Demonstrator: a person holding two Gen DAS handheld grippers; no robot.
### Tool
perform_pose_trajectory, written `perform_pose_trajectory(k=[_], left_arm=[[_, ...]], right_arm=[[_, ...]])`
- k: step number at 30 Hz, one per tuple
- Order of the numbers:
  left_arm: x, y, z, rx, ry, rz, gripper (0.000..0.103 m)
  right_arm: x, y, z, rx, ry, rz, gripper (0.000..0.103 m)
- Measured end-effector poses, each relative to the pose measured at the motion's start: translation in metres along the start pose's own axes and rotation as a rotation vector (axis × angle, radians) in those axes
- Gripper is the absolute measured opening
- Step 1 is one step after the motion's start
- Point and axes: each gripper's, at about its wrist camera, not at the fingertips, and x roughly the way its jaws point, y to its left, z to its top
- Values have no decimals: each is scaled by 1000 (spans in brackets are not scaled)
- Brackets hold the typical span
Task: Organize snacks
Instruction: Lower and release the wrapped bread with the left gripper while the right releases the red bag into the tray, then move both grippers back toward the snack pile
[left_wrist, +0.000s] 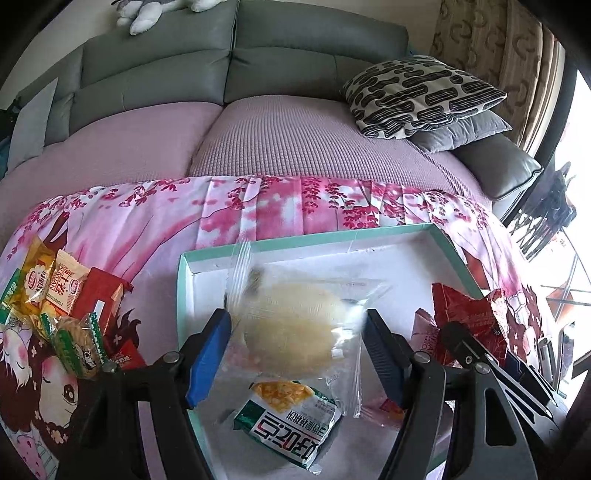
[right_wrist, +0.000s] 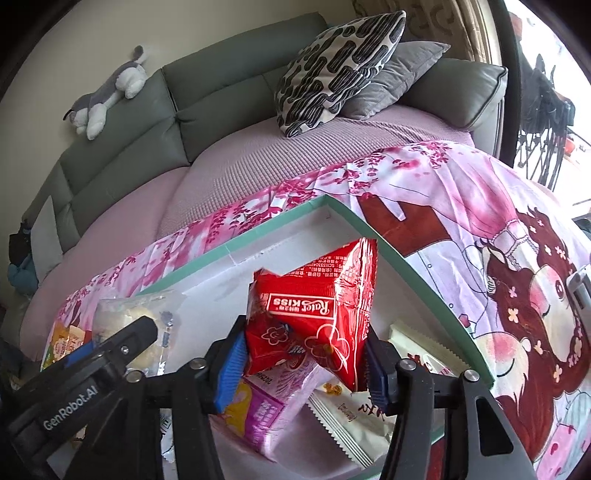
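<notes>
My left gripper (left_wrist: 295, 350) is shut on a clear bag with a pale bun (left_wrist: 295, 325) and holds it above the white, teal-rimmed box (left_wrist: 369, 236). A green-and-white snack pack (left_wrist: 288, 421) lies in the box below it. My right gripper (right_wrist: 303, 365) is shut on a red Rater Kiss packet (right_wrist: 314, 306) over the same box (right_wrist: 406, 273). Under it lie a pink pack (right_wrist: 273, 402) and a white pack (right_wrist: 351, 417). The red packet (left_wrist: 469, 317) and the right gripper's finger also show in the left wrist view. The bun bag (right_wrist: 129, 317) shows in the right wrist view.
A pile of loose snacks (left_wrist: 62, 306) lies on the pink cartoon cloth (left_wrist: 258, 210) left of the box. Behind is a grey sofa with a mauve cover (left_wrist: 295, 140), patterned and grey cushions (left_wrist: 421, 92) and a plush toy (right_wrist: 107, 96).
</notes>
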Motion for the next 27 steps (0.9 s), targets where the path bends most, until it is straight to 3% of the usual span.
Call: perform_pose_trajectory(k=[4, 7, 10, 13, 15, 16, 17, 21, 27], left_arm=[[-5, 1, 2, -6, -13, -7, 75], [-7, 4, 3, -15, -19, 3, 84], [-8, 9, 4, -33, -20, 17, 84], [-8, 15, 4, -50, -22, 46, 90], [-8, 19, 4, -65, -25, 72, 96], [-8, 22, 4, -75, -28, 86, 96], [-8, 24, 4, -82, -30, 93, 96], [-7, 35, 3, -121, -22, 118, 102], [-2, 43, 0, -148, -2, 158, 103]], right_arm=[[1, -1, 0, 0, 4, -16, 68], [2, -1, -1, -4, 10, -24, 69], [3, -2, -2, -9, 15, -50, 82], [3, -4, -2, -10, 16, -60, 82], [4, -4, -2, -14, 18, -70, 90], [4, -4, -2, -16, 17, -76, 100], [4, -3, -3, -18, 14, -80, 103], [6, -2, -3, -33, 18, -89, 103], [7, -1, -4, -39, 21, -98, 103]])
